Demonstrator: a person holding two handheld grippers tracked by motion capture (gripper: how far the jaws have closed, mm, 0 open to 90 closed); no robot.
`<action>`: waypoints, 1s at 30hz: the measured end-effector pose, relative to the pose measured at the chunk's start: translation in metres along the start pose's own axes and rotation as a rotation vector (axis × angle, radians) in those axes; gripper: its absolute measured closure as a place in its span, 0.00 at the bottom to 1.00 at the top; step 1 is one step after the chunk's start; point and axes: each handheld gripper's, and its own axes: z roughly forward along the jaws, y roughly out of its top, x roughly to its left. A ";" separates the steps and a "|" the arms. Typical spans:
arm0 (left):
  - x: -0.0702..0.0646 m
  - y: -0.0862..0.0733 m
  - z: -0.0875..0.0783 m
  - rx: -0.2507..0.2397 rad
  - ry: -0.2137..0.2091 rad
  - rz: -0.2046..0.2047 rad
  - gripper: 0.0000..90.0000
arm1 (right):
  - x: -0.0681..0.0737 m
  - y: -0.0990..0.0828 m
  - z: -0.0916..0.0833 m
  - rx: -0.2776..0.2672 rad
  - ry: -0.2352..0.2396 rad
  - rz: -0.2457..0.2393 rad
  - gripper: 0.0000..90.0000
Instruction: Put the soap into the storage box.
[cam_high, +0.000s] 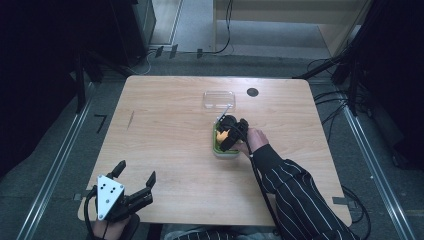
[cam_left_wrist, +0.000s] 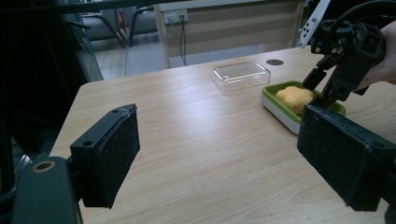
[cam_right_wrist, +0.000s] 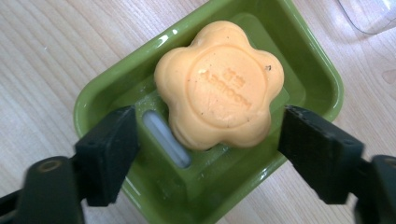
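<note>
Soap (cam_right_wrist: 219, 84), orange and flower-shaped, is straddled by the right gripper (cam_right_wrist: 205, 144), jaws spread wide on either side and not touching it, apparently lined up for a pinch. It is seated in the green dish (cam_right_wrist: 317, 65) right of table centre. A clear lid (cam_high: 219, 99) is parked just beyond. The left gripper (cam_high: 135, 176) is held wide and empty at the near left edge.

A pale wooden table in a dim room.

The table (cam_high: 165, 150) stands on a grey floor (cam_high: 45, 175), with metal rails (cam_high: 60, 155) running along both sides. Black cables (cam_high: 330, 97) trail across the floor to the right. Beyond the table stands light wooden furniture (cam_high: 280, 10), possibly a counter; the corners are dark.
</note>
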 end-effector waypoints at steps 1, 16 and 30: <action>0.000 0.000 0.000 0.001 0.001 0.000 0.15 | 0.001 0.000 -0.001 0.004 0.002 0.008 0.20; 0.001 -0.001 -0.002 0.001 0.007 0.000 0.15 | 0.007 -0.014 -0.036 0.001 0.023 -0.009 0.06; 0.001 -0.001 -0.002 0.004 0.006 0.001 0.15 | 0.011 -0.040 -0.051 0.025 0.010 -0.009 0.02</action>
